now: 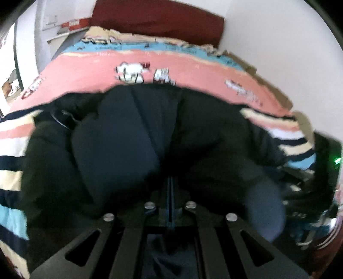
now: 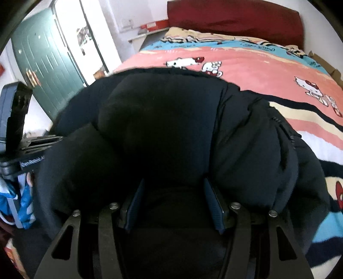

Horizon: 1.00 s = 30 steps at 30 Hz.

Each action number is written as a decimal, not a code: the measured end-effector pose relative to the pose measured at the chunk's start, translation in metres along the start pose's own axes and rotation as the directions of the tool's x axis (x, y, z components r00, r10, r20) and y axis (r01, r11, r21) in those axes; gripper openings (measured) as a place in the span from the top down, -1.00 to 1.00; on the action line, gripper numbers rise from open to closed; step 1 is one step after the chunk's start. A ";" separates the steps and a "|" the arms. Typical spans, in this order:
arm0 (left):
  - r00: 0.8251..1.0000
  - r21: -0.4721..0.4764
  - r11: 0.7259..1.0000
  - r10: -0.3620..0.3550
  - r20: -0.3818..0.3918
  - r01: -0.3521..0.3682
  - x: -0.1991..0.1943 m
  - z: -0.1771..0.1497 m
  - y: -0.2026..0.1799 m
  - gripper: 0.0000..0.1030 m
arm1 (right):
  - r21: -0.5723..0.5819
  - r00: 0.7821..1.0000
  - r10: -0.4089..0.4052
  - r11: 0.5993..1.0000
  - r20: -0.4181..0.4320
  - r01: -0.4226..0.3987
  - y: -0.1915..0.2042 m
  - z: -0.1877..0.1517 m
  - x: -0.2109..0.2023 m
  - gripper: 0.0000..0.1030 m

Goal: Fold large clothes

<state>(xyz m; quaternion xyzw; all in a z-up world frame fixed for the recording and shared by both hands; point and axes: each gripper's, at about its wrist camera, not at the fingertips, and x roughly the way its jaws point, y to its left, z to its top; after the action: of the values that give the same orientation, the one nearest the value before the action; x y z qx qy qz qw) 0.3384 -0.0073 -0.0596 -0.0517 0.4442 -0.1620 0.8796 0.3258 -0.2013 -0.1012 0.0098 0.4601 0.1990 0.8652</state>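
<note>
A large dark navy padded jacket [image 1: 133, 137] lies bunched on a bed with a pink and striped cartoon-print cover [image 1: 90, 70]. My left gripper [image 1: 170, 193] has its two blue pads pressed together at the jacket's near edge; whether fabric is pinched between them I cannot tell. In the right wrist view the same jacket [image 2: 163, 120] fills the middle. My right gripper [image 2: 174, 201] stands open, its blue fingers [image 2: 212, 206] apart with puffy jacket fabric bulging between them. The left gripper's body [image 2: 15, 120] shows at the left edge of the right wrist view.
A dark red headboard [image 2: 235, 19] stands at the far end of the bed. A green door [image 2: 45, 64] is at the left. White walls surround the bed. A blue and white bag [image 2: 21, 206] sits low at the left. Cardboard [image 2: 330, 66] lies along the bed's right side.
</note>
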 end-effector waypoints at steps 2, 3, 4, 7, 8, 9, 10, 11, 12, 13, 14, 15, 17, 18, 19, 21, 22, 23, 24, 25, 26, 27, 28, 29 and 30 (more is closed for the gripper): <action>1.000 0.005 1.000 -0.024 0.017 0.024 -0.014 0.007 -0.010 0.97 | 0.015 1.000 0.022 1.000 0.018 -0.023 0.000 -0.001 -0.010 -0.09; 0.999 0.019 0.999 -0.034 0.024 0.033 -0.018 0.010 -0.019 0.97 | 0.021 0.999 0.030 0.999 0.024 -0.031 0.001 -0.001 -0.014 -0.09; 0.999 0.029 0.999 -0.040 0.025 0.040 -0.020 0.012 -0.025 0.97 | 0.020 0.999 0.034 0.999 0.026 -0.035 0.001 -0.002 -0.016 -0.09; 0.998 0.050 0.997 -0.067 0.003 0.067 -0.013 0.011 -0.043 0.97 | -0.017 0.999 0.026 1.000 0.020 -0.025 0.009 -0.007 -0.019 -0.09; 0.998 0.053 0.996 -0.068 -0.014 0.069 -0.006 0.007 -0.047 0.97 | -0.025 1.000 0.023 0.999 0.020 -0.022 0.009 -0.008 -0.019 -0.09; 0.997 0.052 0.996 -0.072 -0.036 0.073 0.001 0.001 -0.050 0.97 | -0.028 1.000 0.024 0.999 0.019 -0.023 0.009 -0.011 -0.019 -0.09; 0.995 0.050 0.996 -0.076 -0.064 0.079 0.010 -0.007 -0.052 0.97 | -0.032 1.000 0.023 0.999 0.017 -0.023 0.009 -0.015 -0.020 -0.09; 0.994 0.052 0.996 -0.070 -0.085 0.074 0.018 -0.017 -0.052 0.97 | -0.040 1.000 0.018 0.999 0.012 -0.017 0.009 -0.018 -0.019 -0.09; 0.994 0.059 0.996 -0.055 -0.090 0.060 0.023 -0.025 -0.052 0.97 | -0.048 1.000 0.013 0.999 0.009 -0.012 0.009 -0.020 -0.019 -0.09; 0.995 0.062 0.997 -0.039 -0.091 0.045 0.028 -0.034 -0.051 0.97 | -0.057 1.000 0.004 0.998 0.004 -0.004 0.010 -0.022 -0.018 -0.09; 0.995 0.055 0.998 -0.036 -0.091 0.041 0.030 -0.040 -0.051 0.97 | -0.062 1.000 0.000 0.998 -0.002 0.000 0.011 -0.024 -0.016 -0.09; 0.995 0.051 0.998 -0.031 -0.093 0.036 0.034 -0.044 -0.050 0.97 | -0.067 1.000 -0.007 0.998 -0.011 0.007 0.013 -0.028 -0.013 -0.09; 0.995 0.068 0.998 -0.010 -0.100 0.017 0.041 -0.047 -0.049 0.97 | -0.089 0.999 -0.032 0.996 -0.028 0.029 0.016 -0.032 -0.006 -0.10; 0.994 0.073 0.997 -0.001 -0.106 0.009 0.046 -0.049 -0.049 0.97 | -0.097 0.998 -0.044 0.995 -0.040 0.040 0.018 -0.033 0.000 -0.10; 0.994 0.074 0.997 0.001 -0.109 0.007 0.049 -0.049 -0.048 0.97 | -0.102 0.997 -0.052 0.994 -0.052 0.046 0.018 -0.034 0.004 -0.10; 0.993 0.060 0.998 -0.005 -0.115 0.012 0.058 -0.049 -0.043 0.95 | -0.107 0.995 -0.066 0.993 -0.072 0.058 0.018 -0.034 0.013 -0.10; 0.993 0.051 0.999 -0.009 -0.115 0.015 0.061 -0.048 -0.042 0.95 | -0.106 0.995 -0.071 0.992 -0.077 0.062 0.017 -0.034 0.017 -0.11; 0.993 0.041 0.999 -0.015 -0.118 0.020 0.065 -0.047 -0.040 0.95 | -0.104 0.994 -0.073 0.993 -0.081 0.064 0.015 -0.034 0.021 -0.11; 0.993 0.035 0.999 -0.015 -0.121 0.020 0.068 -0.046 -0.038 0.94 | -0.100 0.994 -0.075 0.993 -0.084 0.067 0.014 -0.033 0.025 -0.11; 0.992 0.036 0.999 -0.011 -0.124 0.015 0.070 -0.045 -0.038 0.94 | -0.098 0.993 -0.079 0.993 -0.089 0.070 0.013 -0.032 0.029 -0.11; 0.992 0.040 0.999 -0.001 -0.128 0.006 0.070 -0.044 -0.039 0.94 | -0.098 0.992 -0.083 0.992 -0.093 0.073 0.013 -0.031 0.030 -0.11; 0.992 0.045 0.999 0.009 -0.129 -0.003 0.070 -0.043 -0.041 0.95 | -0.103 0.991 -0.090 0.992 -0.100 0.080 0.013 -0.029 0.032 -0.11; 0.992 0.050 0.999 0.021 -0.128 -0.014 0.067 -0.043 -0.045 0.95 | -0.107 0.990 -0.095 0.991 -0.104 0.084 0.013 -0.028 0.032 -0.10; 0.992 0.052 0.998 0.025 -0.125 -0.019 0.064 -0.042 -0.047 0.96 | -0.108 0.990 -0.095 0.991 -0.103 0.084 0.013 -0.027 0.030 -0.10; 0.992 0.055 0.998 0.027 -0.125 -0.021 0.058 -0.041 -0.050 0.96 | -0.104 0.991 -0.090 0.991 -0.099 0.079 0.012 -0.027 0.027 -0.10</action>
<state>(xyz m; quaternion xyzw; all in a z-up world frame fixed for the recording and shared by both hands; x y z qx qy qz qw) 0.3259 -0.0714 -0.1171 -0.0124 0.4946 -0.1663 0.8530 0.3134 -0.1847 -0.1361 -0.0635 0.4940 0.1851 0.8472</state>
